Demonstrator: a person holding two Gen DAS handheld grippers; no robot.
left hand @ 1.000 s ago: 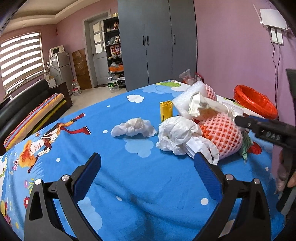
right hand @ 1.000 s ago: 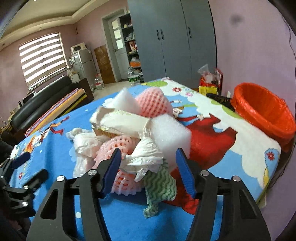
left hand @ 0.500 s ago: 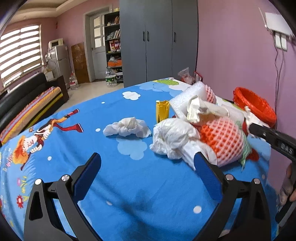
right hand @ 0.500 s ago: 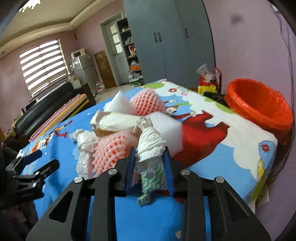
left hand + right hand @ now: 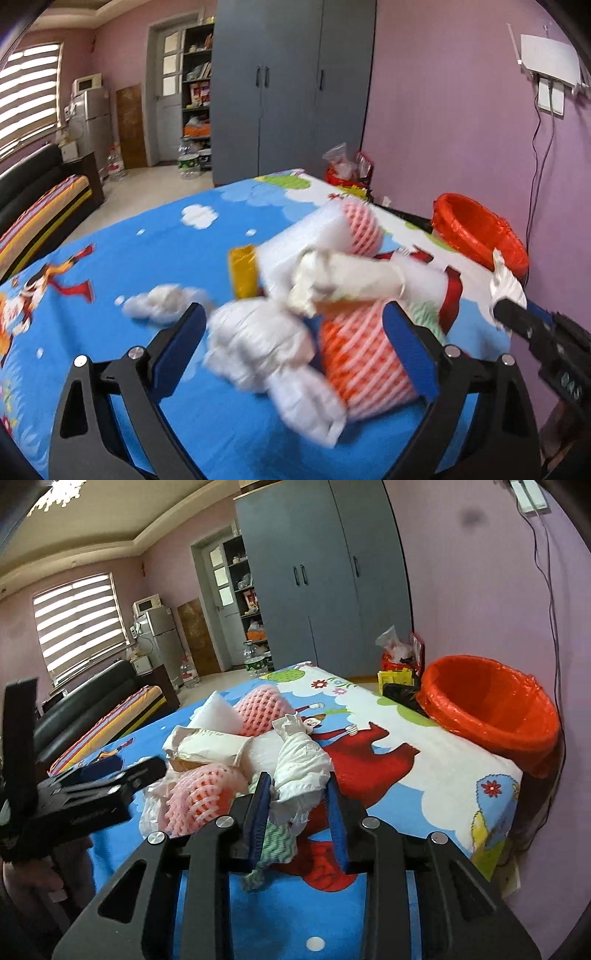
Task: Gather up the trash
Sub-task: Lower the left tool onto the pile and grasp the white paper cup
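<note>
**Right tongs have the wad, left tongs line up on the pile**

Left wrist view: the left tongs (image 5: pixel 293 354) stand spread wide, gripping nothing, pads either side of the trash pile (image 5: pixel 325 295) on the cartoon-print table (image 5: pixel 129 258). A crumpled white bag (image 5: pixel 258 343) and a red foam fruit net (image 5: pixel 358 354) lie nearest the pads, in blur. Behind them sit a yellow wrapper (image 5: pixel 242 271), a white foam sheet (image 5: pixel 295 251) and a loose tissue (image 5: pixel 162 302) off to the left. A close here could catch only the bag's edge and drag the heap instead of lifting it.

Right wrist view: the right tongs (image 5: pixel 299 808) are pinching a white crumpled wad (image 5: pixel 301 764), which rises between the blue pads. A green striped cloth (image 5: pixel 275 843) hangs just under it; I can't tell if it is caught too. If it is only snagged, it may drop on the way. The red-lined bin (image 5: pixel 491 709) waits beyond the table's far right corner, with open tabletop between. A black bag (image 5: pixel 400 692) lies beside the bin, clear of its mouth. The left tongs crowd in from the left.
</note>
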